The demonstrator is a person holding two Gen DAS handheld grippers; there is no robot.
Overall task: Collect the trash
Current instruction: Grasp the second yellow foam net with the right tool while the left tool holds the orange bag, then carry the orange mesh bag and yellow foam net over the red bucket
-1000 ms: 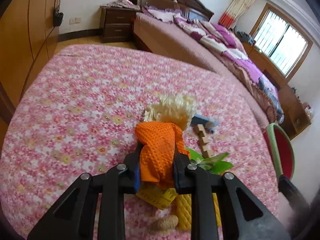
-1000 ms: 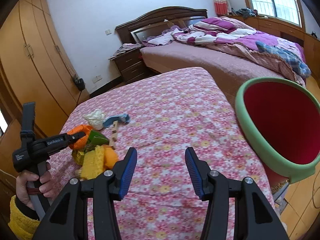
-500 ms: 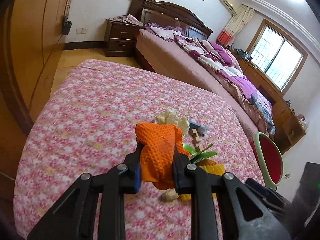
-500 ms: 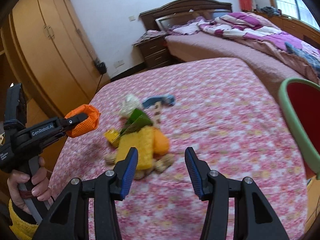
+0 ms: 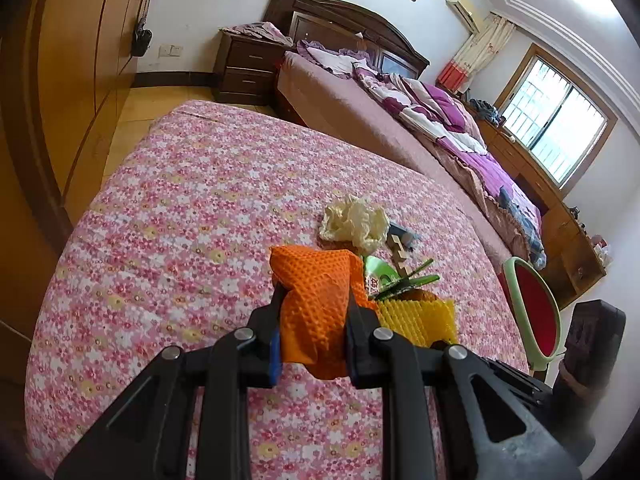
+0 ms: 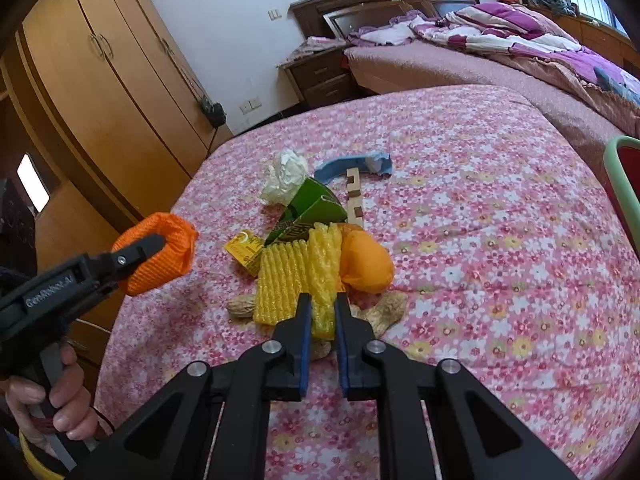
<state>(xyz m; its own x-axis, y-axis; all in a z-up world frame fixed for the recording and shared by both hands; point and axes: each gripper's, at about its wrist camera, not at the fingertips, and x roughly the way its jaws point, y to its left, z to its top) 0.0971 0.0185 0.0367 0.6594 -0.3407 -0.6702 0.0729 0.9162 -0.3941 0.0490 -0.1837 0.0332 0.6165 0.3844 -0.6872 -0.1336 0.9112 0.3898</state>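
Trash heaped mid-surface on floral-covered worktop [image 6: 480,184], flower print in pink, white and yellow.

Far left, right-wrist view: hand [image 6: 60,404] gripping handle of left claw [image 6: 160,248]. Left claw pinching orange foam netting [image 6: 160,258], held in the air clear of the cover, left of the heap. Same grip in left-wrist view: orange foam netting [image 5: 316,308] squeezed between both fingers of left claw [image 5: 314,324].

Heap, left to right: yellow wrapper [image 6: 244,250] flat on the cover; peanut shell [image 6: 241,307] at near-left edge; crumpled white tissue [image 6: 285,176] at the far side; green carton [image 6: 310,210], flattened, just nearer than the tissue; yellow foam netting [image 6: 296,280] at the near centre; blue strip [image 6: 352,166], curved, at the far side; wooden notched piece [image 6: 354,198] beside the carton; orange bag [image 6: 366,262] touching the netting's right edge; second peanut shell [image 6: 386,308] near-right.

Right claw [image 6: 321,316] just closed, now pinching the near edge of the yellow foam netting, fingers drawn close around it.

Far right: red bin with green rim [image 6: 622,192] at the worktop's edge, partly cut off; also visible at right of left-wrist view [image 5: 532,312].
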